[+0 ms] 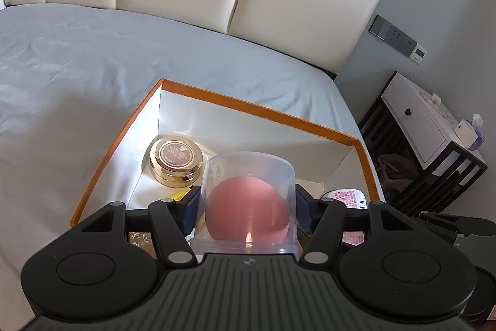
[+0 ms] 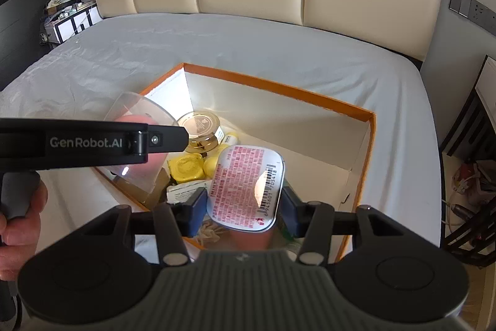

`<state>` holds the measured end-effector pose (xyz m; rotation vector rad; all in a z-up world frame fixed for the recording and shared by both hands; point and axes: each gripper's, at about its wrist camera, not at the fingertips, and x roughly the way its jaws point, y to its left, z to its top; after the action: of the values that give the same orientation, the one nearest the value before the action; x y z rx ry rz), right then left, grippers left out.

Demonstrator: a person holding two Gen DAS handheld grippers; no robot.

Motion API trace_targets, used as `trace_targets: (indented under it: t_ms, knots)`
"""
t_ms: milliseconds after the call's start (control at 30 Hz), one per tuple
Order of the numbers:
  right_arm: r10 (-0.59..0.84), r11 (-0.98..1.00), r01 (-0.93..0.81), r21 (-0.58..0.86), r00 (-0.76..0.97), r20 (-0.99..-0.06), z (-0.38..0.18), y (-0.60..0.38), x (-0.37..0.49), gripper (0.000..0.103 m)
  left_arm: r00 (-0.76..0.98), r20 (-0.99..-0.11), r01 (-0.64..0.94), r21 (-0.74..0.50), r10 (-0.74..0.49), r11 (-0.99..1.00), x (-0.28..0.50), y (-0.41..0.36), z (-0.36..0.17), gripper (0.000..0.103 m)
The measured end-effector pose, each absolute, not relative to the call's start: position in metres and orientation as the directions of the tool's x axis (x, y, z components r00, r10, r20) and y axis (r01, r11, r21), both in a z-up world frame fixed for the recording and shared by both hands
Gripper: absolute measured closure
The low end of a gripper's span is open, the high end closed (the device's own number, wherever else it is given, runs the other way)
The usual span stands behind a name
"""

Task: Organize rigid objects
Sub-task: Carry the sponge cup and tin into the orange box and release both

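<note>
One readable mark, "GenRobot.AI", runs along the left gripper (image 2: 155,141).

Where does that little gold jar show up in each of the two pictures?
Left wrist view: gold jar left of centre, in the box's far left corner.
Right wrist view: gold jar near centre, partly behind the other gripper's finger.
Shared landmark: the orange-rimmed box.

Both wrist cameras look steeply down, close over the orange-rimmed box (image 1: 260,110).
</note>
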<state>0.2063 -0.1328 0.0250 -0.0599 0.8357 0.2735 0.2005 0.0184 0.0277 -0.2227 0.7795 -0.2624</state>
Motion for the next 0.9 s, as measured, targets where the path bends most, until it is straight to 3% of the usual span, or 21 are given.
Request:
trace_targets:
  t_ms: [667, 900]
  knots:
    - [0.058, 0.961, -0.253, -0.109, 0.572, -0.818, -0.023, -0.121, 0.268, 0.052, 0.578, -0.749, 0.173, -0.275, -0.323, 0.946, 0.247, 0.001, -0.014, 0.033]
    - [0.073, 0.962, -0.257, -0.093, 0.568, -0.82, -0.022, -0.122, 0.27, 0.052, 0.568, -0.759, 0.176, -0.264, -0.317, 0.948, 0.255, -0.006, -0.011, 0.033]
